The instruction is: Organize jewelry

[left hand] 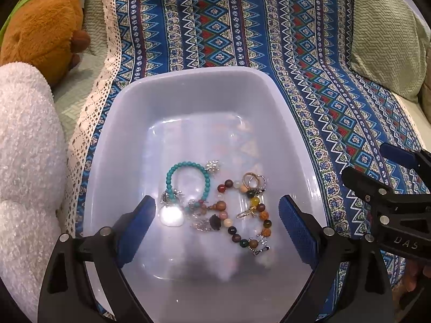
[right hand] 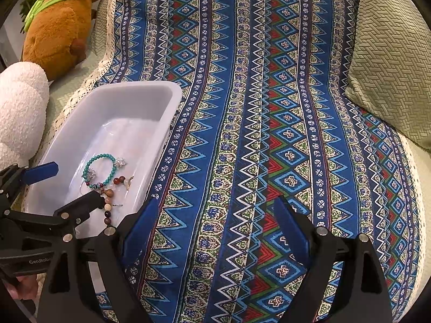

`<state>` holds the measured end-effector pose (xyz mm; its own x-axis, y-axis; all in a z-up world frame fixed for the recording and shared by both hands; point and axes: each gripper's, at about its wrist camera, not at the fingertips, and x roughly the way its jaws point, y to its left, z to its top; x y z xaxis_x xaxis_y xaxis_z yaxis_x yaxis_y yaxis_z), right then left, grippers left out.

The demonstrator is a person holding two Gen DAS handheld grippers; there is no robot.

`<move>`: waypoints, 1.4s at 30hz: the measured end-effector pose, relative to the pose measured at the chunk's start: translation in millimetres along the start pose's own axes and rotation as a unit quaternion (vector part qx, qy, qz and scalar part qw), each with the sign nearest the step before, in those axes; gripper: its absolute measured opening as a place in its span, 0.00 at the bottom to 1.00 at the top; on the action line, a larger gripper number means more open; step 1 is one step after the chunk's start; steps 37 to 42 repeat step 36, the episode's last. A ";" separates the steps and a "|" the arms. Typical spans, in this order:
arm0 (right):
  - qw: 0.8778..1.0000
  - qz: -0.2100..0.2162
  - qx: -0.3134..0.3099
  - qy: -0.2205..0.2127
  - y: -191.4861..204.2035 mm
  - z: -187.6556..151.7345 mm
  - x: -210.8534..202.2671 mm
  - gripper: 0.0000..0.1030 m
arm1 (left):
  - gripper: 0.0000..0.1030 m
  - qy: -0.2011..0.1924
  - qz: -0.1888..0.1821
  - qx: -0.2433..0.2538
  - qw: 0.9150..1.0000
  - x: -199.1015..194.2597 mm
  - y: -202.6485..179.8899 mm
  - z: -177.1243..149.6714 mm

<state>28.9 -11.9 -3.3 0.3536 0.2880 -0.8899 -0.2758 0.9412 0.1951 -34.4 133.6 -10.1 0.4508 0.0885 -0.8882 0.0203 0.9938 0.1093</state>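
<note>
A white plastic bin (left hand: pixel 129 102) sits on the patterned cloth and holds the jewelry. Inside lie a turquoise bead bracelet (left hand: pixel 172 173), a multicoloured bead bracelet (left hand: pixel 242 226), gold and silver rings (left hand: pixel 253 181) and silver charms (left hand: pixel 200 223). My left gripper (left hand: pixel 216 216) is open and empty, hovering over the bin above the jewelry. My right gripper (right hand: pixel 215 223) is open and empty over bare cloth to the right of the bin (right hand: pixel 172 94). The turquoise bracelet (right hand: pixel 93 161) also shows in the right wrist view, with the left gripper (right hand: pixel 70 188) above it.
The blue patterned cloth (right hand: pixel 242 107) covers a sofa seat. A brown plush toy (left hand: pixel 40 27) and a white fluffy cushion (left hand: pixel 24 148) lie left of the bin. A green cushion (right hand: pixel 390 67) sits at the right. The right gripper (left hand: pixel 388 177) shows at the left view's right edge.
</note>
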 end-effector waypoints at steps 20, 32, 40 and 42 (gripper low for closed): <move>1.000 -0.004 -0.007 0.006 -4.0 -1.4 3.4 0.84 | 0.86 0.009 0.006 0.010 1.000 3.3 -1.5 0.3; 1.000 -0.011 -0.011 0.001 -4.3 -1.3 2.3 0.84 | 0.86 0.003 0.009 -0.011 1.000 0.7 4.8 2.8; 1.000 -0.012 -0.010 0.001 -3.5 -1.1 2.0 0.84 | 0.86 0.002 0.012 -0.020 1.000 0.2 8.9 4.0; 1.000 -0.012 -0.010 0.001 -3.5 -1.1 2.0 0.84 | 0.86 0.002 0.012 -0.020 1.000 0.2 8.9 4.0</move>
